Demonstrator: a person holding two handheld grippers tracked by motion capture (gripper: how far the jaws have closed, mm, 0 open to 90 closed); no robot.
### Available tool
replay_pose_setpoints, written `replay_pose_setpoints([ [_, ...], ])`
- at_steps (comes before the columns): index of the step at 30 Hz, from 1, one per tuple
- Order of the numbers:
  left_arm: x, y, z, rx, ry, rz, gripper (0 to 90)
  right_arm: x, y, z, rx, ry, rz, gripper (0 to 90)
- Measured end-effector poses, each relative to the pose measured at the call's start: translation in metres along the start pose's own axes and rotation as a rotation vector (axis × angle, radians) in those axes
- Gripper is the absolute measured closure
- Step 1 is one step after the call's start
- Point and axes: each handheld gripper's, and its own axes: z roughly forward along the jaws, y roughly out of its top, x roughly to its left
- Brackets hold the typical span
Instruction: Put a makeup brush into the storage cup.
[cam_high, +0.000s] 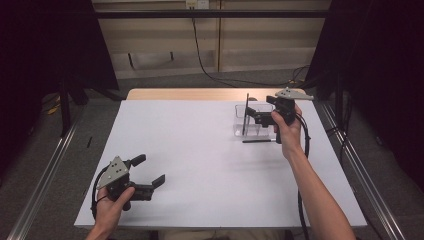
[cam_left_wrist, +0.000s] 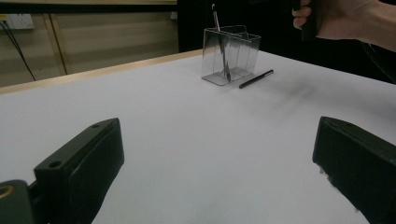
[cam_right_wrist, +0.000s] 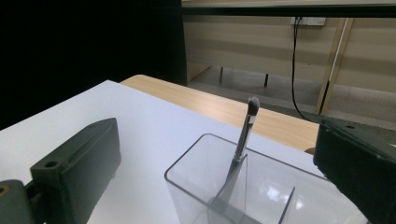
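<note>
Two black two-jaw grippers over a white bench (cam_high: 200, 165). Left gripper (cam_high: 150, 173), held low near the front left corner of the bench, jaws spread wide with nothing between them, bare white surface showing between the jaws in the left gripper view. Right gripper (cam_high: 251, 111), held above the far right part of the bench, jaws spread wide and gripping nothing, hanging over a clear plastic organiser box with inner dividers (cam_right_wrist: 261, 196). Standing tilted in one compartment of that box, a slim make-up brush with a dark handle and a small grey tuft (cam_right_wrist: 244, 135), tuft end up, leaning against a divider, clear of both jaws. Just beside the box on the near side, lying flat on the bench, a thin black pencil-like stick (cam_high: 258, 141), close to the box; touching or not, cannot tell. Left gripper well apart from box, brush and stick.
</note>
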Motion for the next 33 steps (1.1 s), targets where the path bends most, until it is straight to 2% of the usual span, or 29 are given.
replay_pose_setpoints([
  [7, 0.000, 0.000, 0.000, 0.001, -0.002, 0.002, 2.1, 0.002, -0.002, -0.014, -0.005, 0.007, -0.004, 0.2],
  [11, 0.001, 0.000, -0.001, 0.004, 0.001, 0.001, 2.2, 0.003, -0.002, -0.022, 0.013, 0.014, -0.011, 0.2],
  [13, 0.001, 0.000, -0.001, -0.006, 0.001, -0.016, 2.2, 0.003, -0.002, -0.025, 0.007, 0.020, -0.011, 0.2],
  [15, 0.002, 0.000, -0.001, -0.005, 0.004, -0.011, 2.2, 0.004, -0.002, -0.028, 0.009, 0.019, -0.014, 0.2],
  [23, 0.001, 0.000, -0.002, -0.007, 0.002, -0.014, 2.1, 0.006, -0.013, -0.042, 0.017, 0.036, -0.010, 0.2],
  [26, 0.001, 0.000, -0.002, -0.007, 0.005, -0.014, 2.2, 0.007, -0.016, -0.047, 0.004, 0.040, -0.016, 0.4],
  [29, 0.002, -0.001, -0.003, -0.004, 0.007, -0.010, 2.2, 0.009, -0.020, -0.053, 0.020, 0.054, -0.005, 0.4],
  [33, 0.003, -0.001, -0.003, -0.002, 0.018, -0.024, 2.2, 0.012, -0.023, -0.061, 0.012, 0.059, -0.009, 0.4],
])
